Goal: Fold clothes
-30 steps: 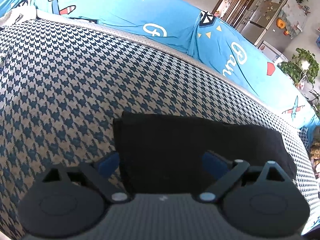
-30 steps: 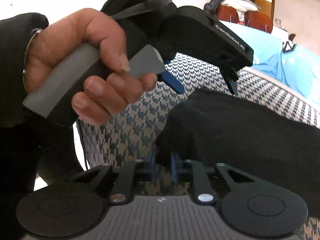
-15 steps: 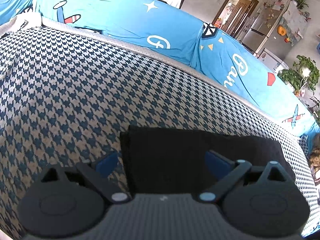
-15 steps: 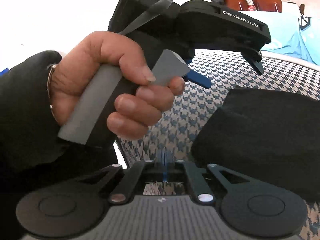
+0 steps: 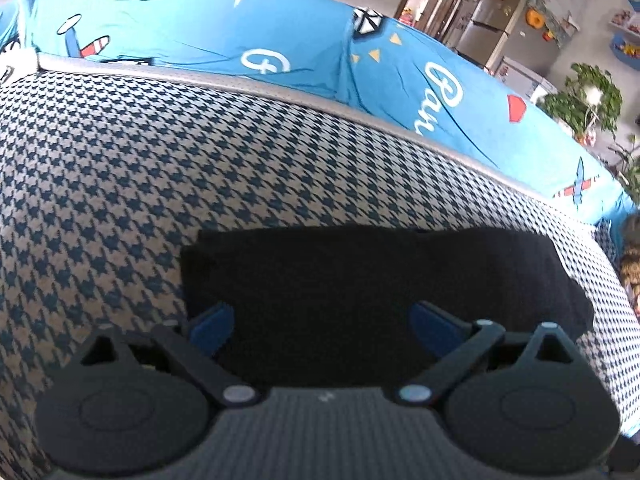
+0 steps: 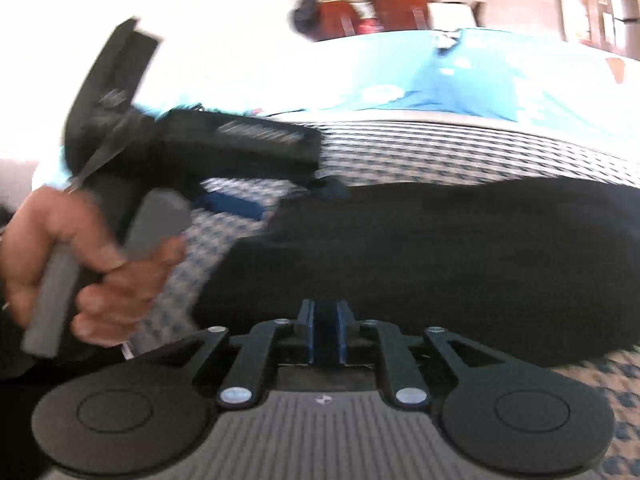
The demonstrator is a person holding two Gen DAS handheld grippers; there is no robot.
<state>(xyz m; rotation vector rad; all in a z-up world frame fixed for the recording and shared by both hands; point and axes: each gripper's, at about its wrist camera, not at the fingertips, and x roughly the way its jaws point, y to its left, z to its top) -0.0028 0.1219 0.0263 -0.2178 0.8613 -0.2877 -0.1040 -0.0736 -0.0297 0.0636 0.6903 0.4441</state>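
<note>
Across the lower middle of the left wrist view, the black garment lies folded into a flat, compact rectangle on the houndstooth sofa seat. The left gripper has tilted slightly since a second ago, its fingers spread wide over the near edge. The right gripper has swung from the seat's edge toward the cloth, its fingers pressed together with nothing between them. Folding looks nearly complete.

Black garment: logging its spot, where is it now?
In the left wrist view the black garment lies low-centre on the houndstooth cushion, with the open left gripper straddling its near edge.
</note>
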